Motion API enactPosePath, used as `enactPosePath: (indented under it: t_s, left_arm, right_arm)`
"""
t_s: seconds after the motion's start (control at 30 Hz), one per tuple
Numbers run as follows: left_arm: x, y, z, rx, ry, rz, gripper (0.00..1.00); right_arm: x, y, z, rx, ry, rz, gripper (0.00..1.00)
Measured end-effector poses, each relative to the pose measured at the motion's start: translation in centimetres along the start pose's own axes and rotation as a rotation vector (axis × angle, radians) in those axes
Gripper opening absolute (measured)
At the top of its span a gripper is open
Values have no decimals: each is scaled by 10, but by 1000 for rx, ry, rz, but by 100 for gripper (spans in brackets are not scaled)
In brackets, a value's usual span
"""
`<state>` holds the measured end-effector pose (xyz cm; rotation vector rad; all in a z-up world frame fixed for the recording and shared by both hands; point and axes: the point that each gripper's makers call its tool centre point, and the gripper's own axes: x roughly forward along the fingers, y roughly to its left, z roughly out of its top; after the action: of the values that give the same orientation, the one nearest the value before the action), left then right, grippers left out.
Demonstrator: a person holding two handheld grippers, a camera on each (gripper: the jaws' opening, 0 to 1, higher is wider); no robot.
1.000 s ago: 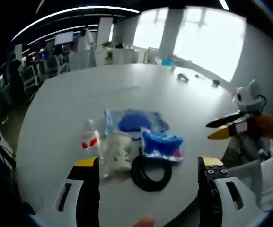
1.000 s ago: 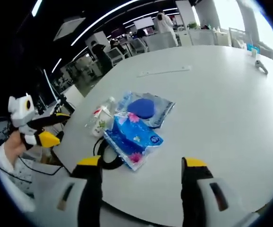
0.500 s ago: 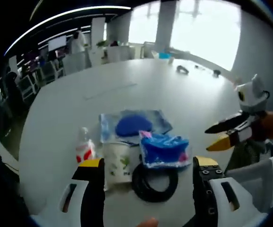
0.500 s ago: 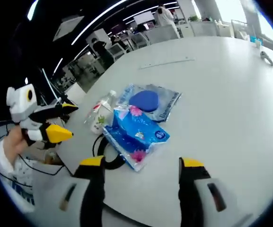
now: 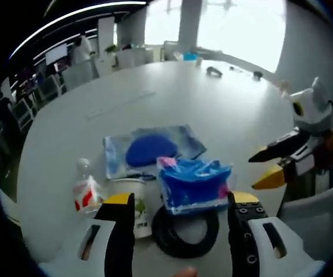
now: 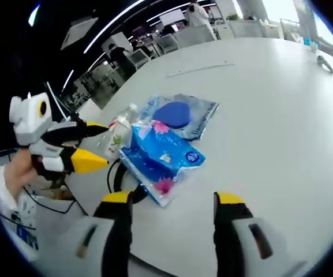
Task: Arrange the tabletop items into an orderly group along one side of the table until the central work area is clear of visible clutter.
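A cluster of items lies near the front edge of the white table (image 5: 212, 104). It holds a blue tissue pack (image 5: 195, 183), a black cable coil (image 5: 184, 229), a paper cup (image 5: 130, 201), a small red-labelled bottle (image 5: 85, 191) and a clear bag with a blue pad (image 5: 149, 150). My left gripper (image 5: 180, 202) stands open just short of the cup and coil. My right gripper (image 5: 270, 166) hangs open at the right, off the table edge. In the right gripper view my right gripper (image 6: 173, 199) is open before the tissue pack (image 6: 163, 158). There the left gripper (image 6: 105, 145) sits open beside the cup (image 6: 115, 141).
A thin strip (image 5: 120, 104) lies further back on the table, and small dark objects (image 5: 214, 71) sit at its far side. A grey chair (image 5: 310, 213) stands at the near right. Office chairs and people are far behind. The table (image 6: 270, 104) stretches wide to the right.
Both cameras have come closer to the cluster. In the right gripper view the left gripper has moved in toward the cup. The items lie where they were.
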<state>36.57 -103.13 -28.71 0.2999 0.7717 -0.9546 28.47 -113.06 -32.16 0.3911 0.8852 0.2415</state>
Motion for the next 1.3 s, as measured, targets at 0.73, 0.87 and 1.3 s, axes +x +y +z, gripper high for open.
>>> enactPosePath:
  t_s: [0.73,0.87,1.3]
  left_arm:
    - [25,6,-12,-29,58,16,47]
    - [27,8,-18,-37,71,27,42]
    - [36,3,-28,-39,97,24,12]
  right_arm:
    - [18,-2,-2,38,-16,-10,43]
    - [23,2,-5,31,-6,-4,42]
    - [39,-5,-18,-13,41,-54,21]
